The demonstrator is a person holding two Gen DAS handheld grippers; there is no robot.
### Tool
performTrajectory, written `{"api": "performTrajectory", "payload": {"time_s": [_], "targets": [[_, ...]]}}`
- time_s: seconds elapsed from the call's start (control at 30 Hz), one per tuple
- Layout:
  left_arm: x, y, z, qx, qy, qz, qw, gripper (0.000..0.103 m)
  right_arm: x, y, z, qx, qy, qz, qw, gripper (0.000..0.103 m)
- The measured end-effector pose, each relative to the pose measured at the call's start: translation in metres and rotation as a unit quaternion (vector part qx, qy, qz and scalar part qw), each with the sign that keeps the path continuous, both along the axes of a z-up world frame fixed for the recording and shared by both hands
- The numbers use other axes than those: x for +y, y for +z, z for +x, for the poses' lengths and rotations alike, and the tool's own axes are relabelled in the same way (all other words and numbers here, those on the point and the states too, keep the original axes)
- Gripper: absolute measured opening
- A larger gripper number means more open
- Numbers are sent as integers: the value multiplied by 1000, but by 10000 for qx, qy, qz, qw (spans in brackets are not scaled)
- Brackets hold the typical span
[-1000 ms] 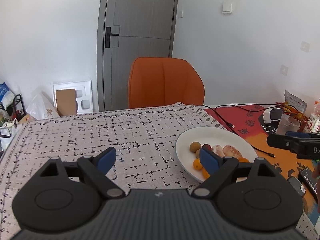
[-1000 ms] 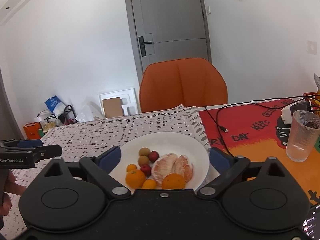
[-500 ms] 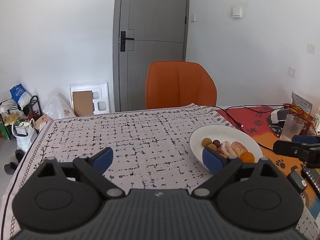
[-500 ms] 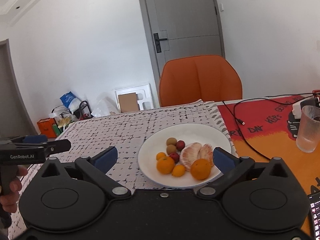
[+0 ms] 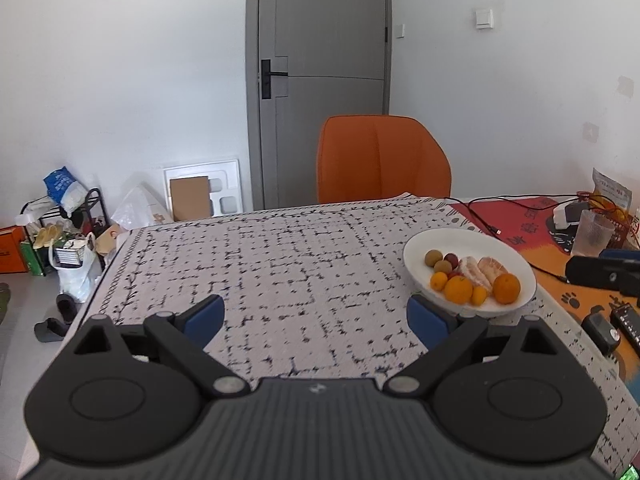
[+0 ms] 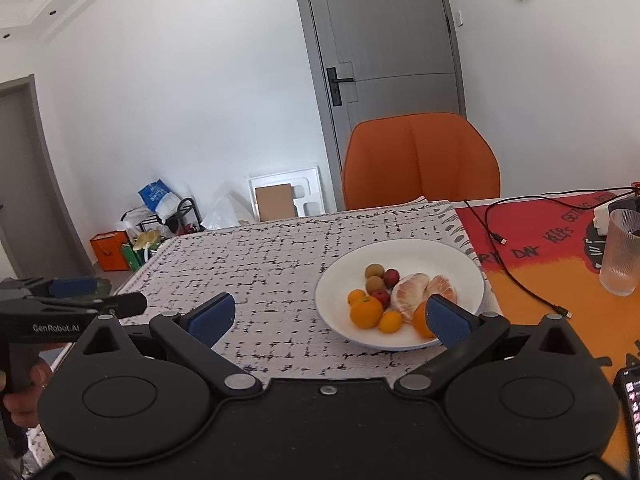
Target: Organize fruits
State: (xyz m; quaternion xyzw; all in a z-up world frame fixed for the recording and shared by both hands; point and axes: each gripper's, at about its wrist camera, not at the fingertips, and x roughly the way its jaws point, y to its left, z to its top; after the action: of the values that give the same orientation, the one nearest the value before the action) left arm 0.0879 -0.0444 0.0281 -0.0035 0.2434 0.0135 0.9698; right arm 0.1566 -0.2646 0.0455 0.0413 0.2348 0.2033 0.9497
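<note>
A white plate (image 5: 516, 249) (image 6: 444, 254) on the patterned cloth holds several fruits: oranges (image 6: 366, 312), small red fruits (image 6: 391, 277), brown round fruits (image 6: 375, 270) and peeled citrus halves (image 6: 412, 294). My left gripper (image 5: 316, 318) is open over bare cloth, left of the plate, nothing between its blue pads. My right gripper (image 6: 328, 316) is open too, near the plate's front edge; its right pad overlaps an orange in the picture without holding it. In the right wrist view, the left gripper shows at the far left (image 6: 76, 300), held by a hand.
An orange chair (image 5: 382, 158) stands behind the table. To the right lie a red-orange mat (image 6: 560, 240), a black cable (image 6: 516, 276), a ribbed glass (image 6: 622, 252) and a phone (image 6: 630, 404). Bags and a rack clutter the floor at left (image 5: 64, 224).
Both grippers have drawn back from the plate and risen a little, so the plate looks farther off. The left gripper's pads stand slightly wider apart.
</note>
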Motion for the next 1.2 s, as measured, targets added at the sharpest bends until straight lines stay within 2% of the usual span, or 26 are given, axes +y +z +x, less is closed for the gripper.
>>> {"api": "performTrajectory", "payload": {"time_s": [0.43, 0.83, 0.97, 1.2], "targets": [[22, 6, -46, -92, 385, -29, 9992, 97, 19, -3, -33, -33, 139, -91, 9999, 103], [23, -2, -69, -47, 370, 12, 9993, 99, 29, -8, -55, -47, 309, -66, 9995, 103], [22, -9, -71, 52, 320, 7, 9995, 99, 29, -7, -60, 5, 444, 135, 9989, 103], [21, -12, -75, 38, 294, 43, 9996, 99, 32, -9, -65, -25, 459, 48, 9989, 103]]}}
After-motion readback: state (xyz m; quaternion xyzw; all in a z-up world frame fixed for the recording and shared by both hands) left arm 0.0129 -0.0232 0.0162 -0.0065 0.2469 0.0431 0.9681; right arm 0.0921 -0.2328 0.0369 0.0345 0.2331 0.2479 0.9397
